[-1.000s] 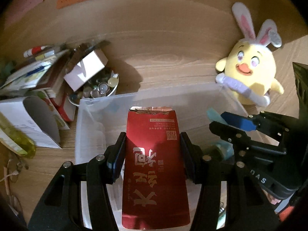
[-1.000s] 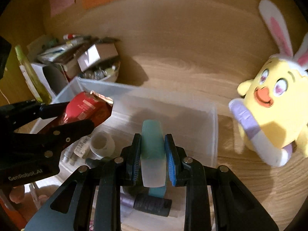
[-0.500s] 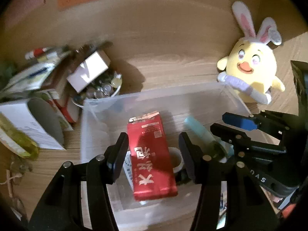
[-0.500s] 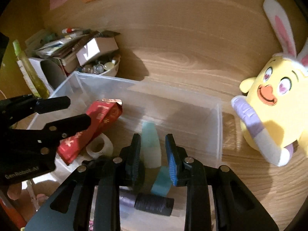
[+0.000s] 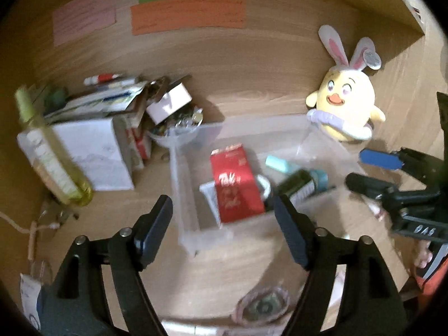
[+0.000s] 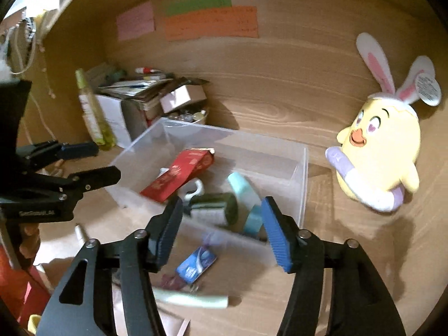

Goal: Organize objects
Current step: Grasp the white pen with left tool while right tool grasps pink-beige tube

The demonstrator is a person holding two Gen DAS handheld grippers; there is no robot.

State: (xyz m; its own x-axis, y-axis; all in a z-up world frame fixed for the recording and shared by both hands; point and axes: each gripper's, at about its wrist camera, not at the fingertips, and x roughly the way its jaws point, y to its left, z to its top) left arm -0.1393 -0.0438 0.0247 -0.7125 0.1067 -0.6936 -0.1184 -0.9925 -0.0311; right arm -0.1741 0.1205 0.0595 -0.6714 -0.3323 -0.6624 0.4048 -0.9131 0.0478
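Both the left gripper [image 5: 224, 219] and right gripper [image 6: 221, 224] are opening, nothing pinched; the red packet [image 5: 235, 183] lies in the clear bin [image 6: 303, 173]. Judged next: the blue packet [image 6: 196, 264], at six o'clock of the bin, is picked up.

Black left tool [image 5: 222, 218]; right tool [image 6: 221, 224] has ribbed blue pads.

Red packet [image 5: 233, 183], teal tube [image 6: 243, 189], yellow plush chick [image 6: 383, 151].
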